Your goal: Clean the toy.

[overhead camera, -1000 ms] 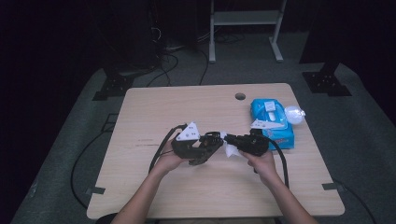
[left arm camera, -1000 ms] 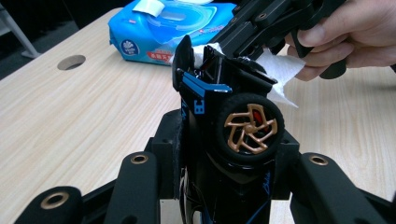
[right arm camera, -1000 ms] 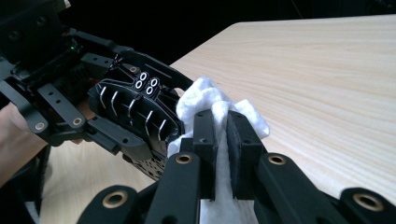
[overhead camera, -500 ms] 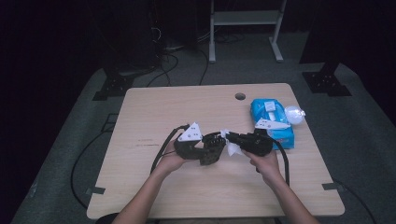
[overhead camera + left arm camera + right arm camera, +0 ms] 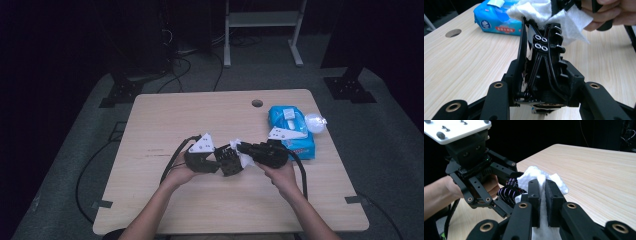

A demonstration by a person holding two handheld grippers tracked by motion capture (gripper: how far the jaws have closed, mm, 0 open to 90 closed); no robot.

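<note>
In the high view, near the table's middle, my left gripper (image 5: 223, 161) is shut on a black ribbed part (image 5: 232, 162) and holds it just above the wood. From the right, my right gripper (image 5: 246, 149) is shut on a white wipe (image 5: 247, 159), which presses against the part. The left gripper view has the part (image 5: 544, 50) upright between the left gripper's (image 5: 544, 95) jaws, with the wipe (image 5: 536, 10) draped over its top. The right gripper view looks along my right gripper (image 5: 543, 192), whose pads pinch the wipe (image 5: 536, 176) in front of the part (image 5: 510, 191).
A blue wipe packet (image 5: 290, 131) lies at the table's right, with a crumpled clear wrapper (image 5: 315, 121) beside it. A cable hole (image 5: 257, 103) sits near the far edge. Cables trail off the left and right edges. A metal stand (image 5: 260, 30) is behind the table.
</note>
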